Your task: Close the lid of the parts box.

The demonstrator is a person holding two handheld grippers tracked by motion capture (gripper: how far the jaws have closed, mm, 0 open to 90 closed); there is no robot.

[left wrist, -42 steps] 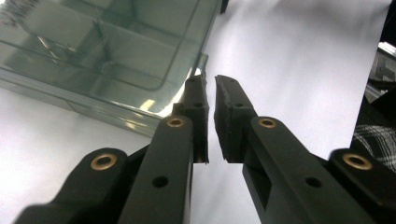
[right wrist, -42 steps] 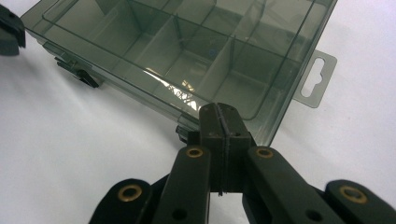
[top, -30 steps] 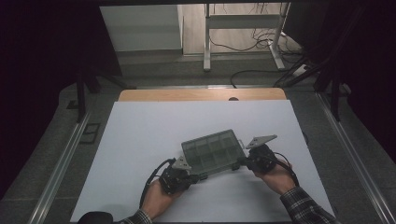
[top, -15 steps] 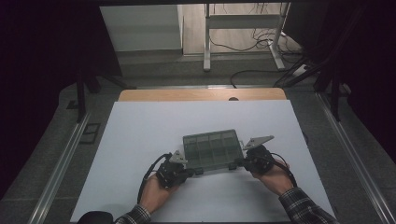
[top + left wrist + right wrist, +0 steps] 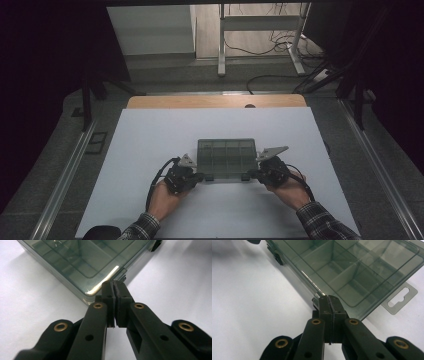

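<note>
Mid-counter, near the person's edge: smoky clear compartment box (image 5: 227,158), lid closed, dividers visible through it, lying flat and square on the white counter (image 5: 150,135). Left claw (image 5: 201,176) closed, tips touching the box's near-left corner by a black latch (image 5: 156,245). Right claw (image 5: 251,174) closed, tips against the near-right corner. Hang tab (image 5: 400,298) sticks out from the box's right end.

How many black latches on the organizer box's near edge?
2. Left latch sits by the left gripper; right latch by the right gripper. Organizer box lid is down; other edges could hide more.
</note>
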